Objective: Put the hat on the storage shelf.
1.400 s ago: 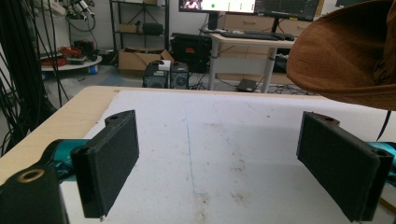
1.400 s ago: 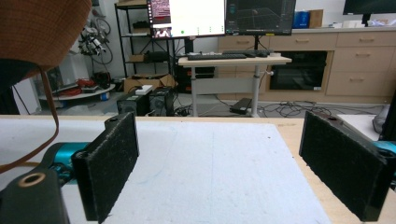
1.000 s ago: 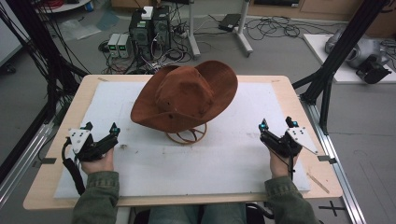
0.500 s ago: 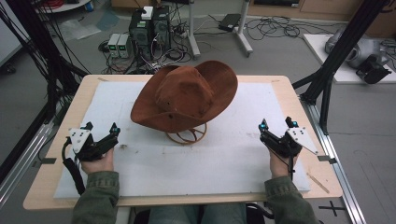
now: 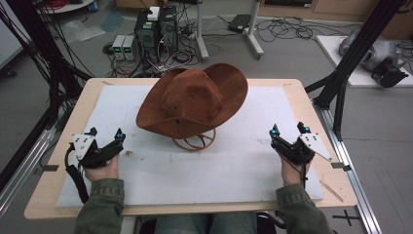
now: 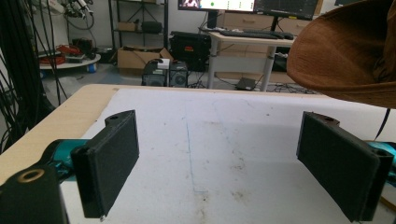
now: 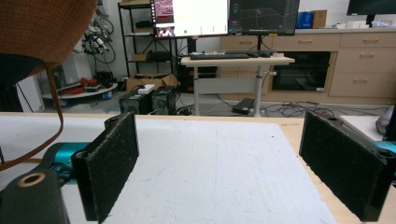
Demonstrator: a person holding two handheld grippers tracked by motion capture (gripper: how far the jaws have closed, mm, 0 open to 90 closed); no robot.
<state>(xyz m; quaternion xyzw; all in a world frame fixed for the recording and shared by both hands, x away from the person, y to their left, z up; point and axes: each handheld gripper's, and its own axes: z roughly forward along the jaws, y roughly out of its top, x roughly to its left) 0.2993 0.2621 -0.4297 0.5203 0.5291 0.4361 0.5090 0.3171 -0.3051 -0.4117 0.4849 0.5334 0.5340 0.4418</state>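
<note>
Brown hat (image 5: 193, 101) sits tilted on its wire stand (image 5: 195, 142) mid-desk (image 5: 58, 195). Your left tool (image 5: 104, 145) and right tool (image 5: 289, 135) flank the hat, jaws wide apart, holding nothing.

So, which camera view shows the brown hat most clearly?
The high view: the whole hat is seen from above, sitting on its wire stand. The left gripper view catches part of the brim at upper right; the right gripper view shows a brim corner and the hanging cord.
</note>
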